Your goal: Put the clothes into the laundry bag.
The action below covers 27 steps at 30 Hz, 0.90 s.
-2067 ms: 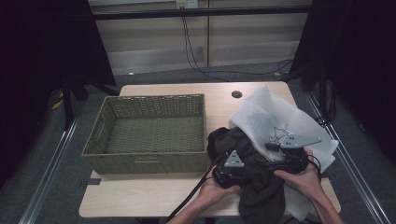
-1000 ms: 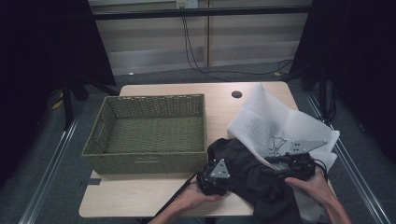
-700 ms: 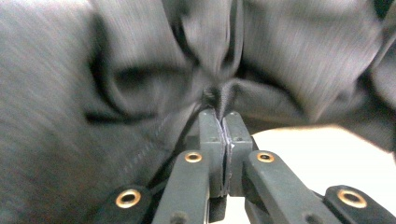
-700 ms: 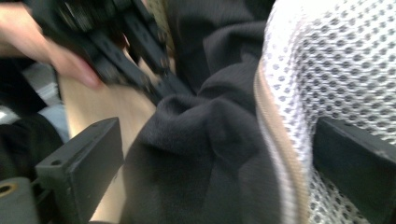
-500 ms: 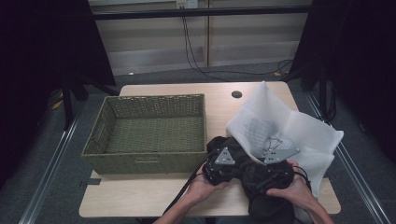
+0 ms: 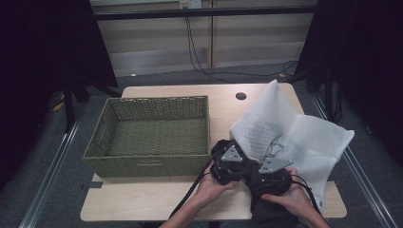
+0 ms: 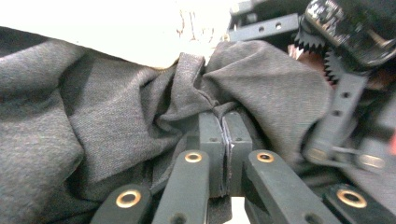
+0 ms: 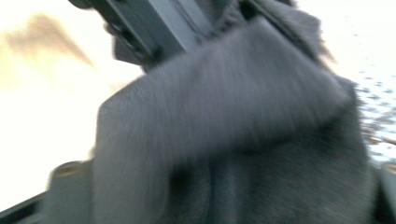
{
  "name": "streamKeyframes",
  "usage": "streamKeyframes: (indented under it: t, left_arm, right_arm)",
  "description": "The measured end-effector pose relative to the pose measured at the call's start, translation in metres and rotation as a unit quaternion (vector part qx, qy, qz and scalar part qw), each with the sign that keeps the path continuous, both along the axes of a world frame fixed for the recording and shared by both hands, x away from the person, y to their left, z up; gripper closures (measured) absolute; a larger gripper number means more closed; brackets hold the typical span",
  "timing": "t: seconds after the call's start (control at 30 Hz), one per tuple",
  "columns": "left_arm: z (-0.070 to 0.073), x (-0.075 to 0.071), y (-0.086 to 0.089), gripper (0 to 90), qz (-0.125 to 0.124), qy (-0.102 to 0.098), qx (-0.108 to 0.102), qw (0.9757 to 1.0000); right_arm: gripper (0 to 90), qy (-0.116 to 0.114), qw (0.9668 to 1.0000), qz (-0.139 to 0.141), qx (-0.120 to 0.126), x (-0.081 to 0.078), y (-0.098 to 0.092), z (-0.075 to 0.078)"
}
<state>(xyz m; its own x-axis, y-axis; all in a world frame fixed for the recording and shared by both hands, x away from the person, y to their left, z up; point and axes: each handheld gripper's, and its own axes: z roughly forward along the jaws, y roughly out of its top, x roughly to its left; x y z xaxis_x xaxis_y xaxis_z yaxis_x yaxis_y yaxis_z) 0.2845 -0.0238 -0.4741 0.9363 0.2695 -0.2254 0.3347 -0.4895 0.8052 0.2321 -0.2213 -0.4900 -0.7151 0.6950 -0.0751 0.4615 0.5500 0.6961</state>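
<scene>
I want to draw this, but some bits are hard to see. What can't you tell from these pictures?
- Right gripper, right gripper view: dark cloth drapes over its jaws and the picture is blurred, so their grip is unclear.
- Dark cloth, high view: both grippers and hands cover it; the bottom edge cuts it off.
- White mesh bag, high view: what's inside is hidden.

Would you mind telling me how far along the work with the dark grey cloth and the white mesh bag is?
Early to midway. The white mesh bag lies opened on the light wooden table. The left gripper is shut on a fold of the dark grey knitted cloth; the right gripper sits against the cloth, its grip unclear. The cloth is still bunched at the bag's edge, and the green woven basket holds nothing.
</scene>
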Motion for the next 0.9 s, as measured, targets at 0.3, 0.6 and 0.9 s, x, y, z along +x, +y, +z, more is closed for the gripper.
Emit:
streamKeyframes:
  t: [0.3,0.6,0.9]
  left_arm:
    - [0.023,-0.001,0.023,72.1,-0.024,-0.012,-0.057,0.998]
    - [0.051,-0.014,0.063,70.3,-0.037,-0.052,-0.065,0.9958]
    - [0.018,-0.017,0.073,73.7,-0.023,-0.04,-0.043,0.998]
  right_arm:
    - [61.1,0.002,0.9989,-0.016,0.043,0.006,-0.016,0.01]
    - [63.6,0.011,0.9892,-0.014,0.146,0.007,-0.041,0.032]
    - [63.9,-0.011,0.9856,-0.009,0.168,0.009,-0.055,0.057]
